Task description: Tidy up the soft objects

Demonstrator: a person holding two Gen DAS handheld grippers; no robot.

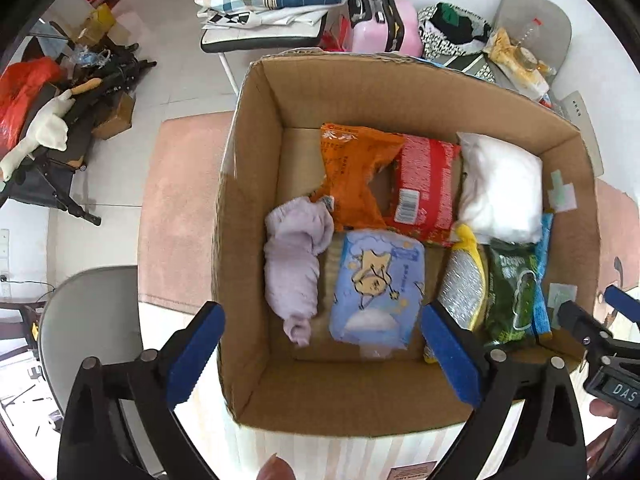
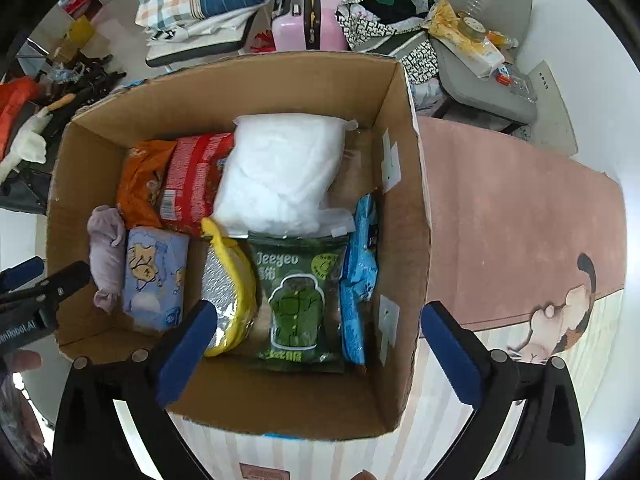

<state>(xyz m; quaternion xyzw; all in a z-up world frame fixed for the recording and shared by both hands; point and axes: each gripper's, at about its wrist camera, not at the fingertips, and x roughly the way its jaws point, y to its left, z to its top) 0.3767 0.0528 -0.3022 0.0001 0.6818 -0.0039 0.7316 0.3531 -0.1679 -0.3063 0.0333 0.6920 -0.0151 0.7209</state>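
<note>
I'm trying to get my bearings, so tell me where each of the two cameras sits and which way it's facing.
Left wrist: on the left gripper, facing down into the cardboard box; its open blue-padded fingers, a fingertip and the right gripper show.
Right wrist: on the right gripper, facing down over the box's other side; its open fingers and the left gripper show.
Shared: the box, the white bag and the green packet.

Black plastic left gripper [image 1: 322, 354] here: angular arms, round silver screws at the pivots, blue foam pads [image 1: 195, 354] with ridged edges. Matching black right gripper [image 2: 316, 350] alongside, same blue pads [image 2: 185, 354], white lettering on its body.
</note>
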